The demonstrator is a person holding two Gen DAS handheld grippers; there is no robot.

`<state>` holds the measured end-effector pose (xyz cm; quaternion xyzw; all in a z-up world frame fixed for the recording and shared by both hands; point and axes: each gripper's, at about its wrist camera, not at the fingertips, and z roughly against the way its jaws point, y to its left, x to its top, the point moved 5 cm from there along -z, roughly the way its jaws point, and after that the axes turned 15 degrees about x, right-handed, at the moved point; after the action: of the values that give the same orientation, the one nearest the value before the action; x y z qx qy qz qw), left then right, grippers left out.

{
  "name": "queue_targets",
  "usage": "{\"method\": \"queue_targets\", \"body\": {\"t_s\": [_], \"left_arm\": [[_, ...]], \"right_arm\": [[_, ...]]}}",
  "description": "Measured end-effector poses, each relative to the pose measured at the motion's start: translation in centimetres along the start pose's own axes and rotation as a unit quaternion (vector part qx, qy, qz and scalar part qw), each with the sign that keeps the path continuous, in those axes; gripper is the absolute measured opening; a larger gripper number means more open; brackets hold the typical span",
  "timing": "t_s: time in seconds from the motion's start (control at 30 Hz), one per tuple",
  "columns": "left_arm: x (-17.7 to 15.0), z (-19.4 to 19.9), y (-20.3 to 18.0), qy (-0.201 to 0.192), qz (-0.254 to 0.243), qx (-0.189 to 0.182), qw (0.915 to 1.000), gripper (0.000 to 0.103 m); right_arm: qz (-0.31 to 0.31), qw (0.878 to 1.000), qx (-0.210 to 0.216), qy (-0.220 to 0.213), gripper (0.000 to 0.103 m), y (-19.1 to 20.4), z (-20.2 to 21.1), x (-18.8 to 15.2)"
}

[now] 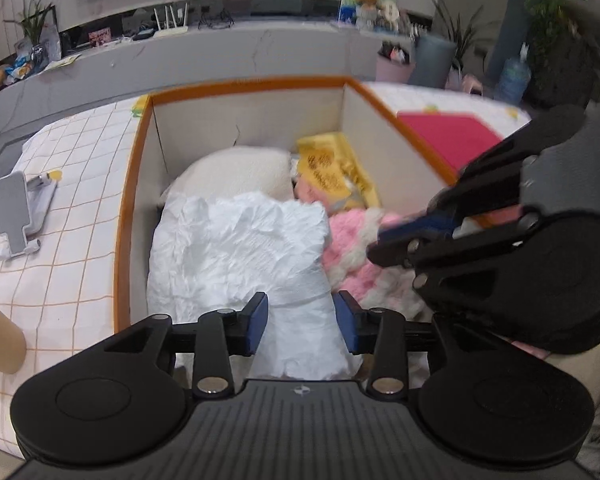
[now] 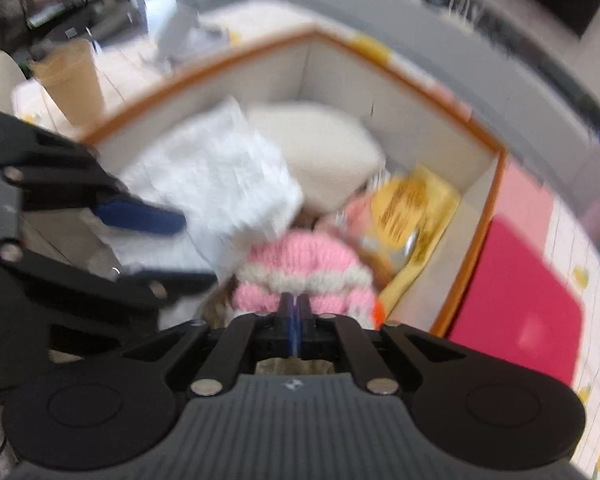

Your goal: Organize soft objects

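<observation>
An orange-rimmed storage box holds a cream pillow, a yellow package, a pink-and-white knitted piece and a crinkled white bundle. My left gripper is open, its pads on either side of the white bundle's near end. My right gripper is shut just over the pink knit; whether it pinches the knit is hidden. It also shows in the left wrist view.
The box sits on a white checked cloth. A phone stand lies left of the box, a red mat right of it. A tan cylinder stands near the box's left front corner.
</observation>
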<state>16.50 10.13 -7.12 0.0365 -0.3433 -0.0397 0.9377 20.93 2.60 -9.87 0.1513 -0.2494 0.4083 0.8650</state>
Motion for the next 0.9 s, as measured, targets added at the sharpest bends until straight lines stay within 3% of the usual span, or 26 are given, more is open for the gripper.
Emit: {"method": "queue_targets", "body": {"t_s": [0.03, 0.1, 0.2, 0.3, 0.4, 0.53, 0.7, 0.9], "left_arm": [[0.2, 0.4, 0.4, -0.01, 0.012, -0.003, 0.9999, 0.056], [0.7, 1.3, 1.1, -0.032, 0.03, -0.013, 0.999, 0.069], [1.3, 2.7, 2.1, -0.093, 0.079, -0.027, 0.9921, 0.078], [2.0, 4.6, 2.0, -0.143, 0.082, 0.004, 0.9863, 0.083], [2.9, 6.8, 1.9, -0.167, 0.111, 0.038, 0.9789, 0.09], [4.1, 9.0, 0.1, -0.143, 0.083, 0.043, 0.9853, 0.091], [4.1, 12.4, -1.9, -0.188, 0.109, 0.084, 0.9724, 0.092], [1.9, 15.2, -4.6, -0.191, 0.113, 0.033, 0.9745, 0.092]], "right_arm": [[-0.008, 1.0, -0.01, -0.019, 0.024, -0.3, 1.0, 0.0], [-0.037, 0.998, -0.02, -0.045, 0.039, -1.1, 2.7, -0.3], [-0.072, 0.994, -0.01, -0.084, 0.047, -1.8, 5.1, -1.0], [-0.043, 0.987, -0.027, -0.15, 0.058, -1.1, 8.4, -1.3], [-0.046, 0.968, -0.046, -0.242, 0.073, -0.8, 12.6, -2.5], [-0.061, 0.937, -0.072, -0.337, 0.088, 0.3, 16.5, -4.9], [-0.104, 0.914, -0.137, -0.367, 0.094, 1.8, 18.1, -8.3], [-0.195, 0.887, -0.173, -0.382, 0.098, 3.7, 18.2, -14.1]]}}
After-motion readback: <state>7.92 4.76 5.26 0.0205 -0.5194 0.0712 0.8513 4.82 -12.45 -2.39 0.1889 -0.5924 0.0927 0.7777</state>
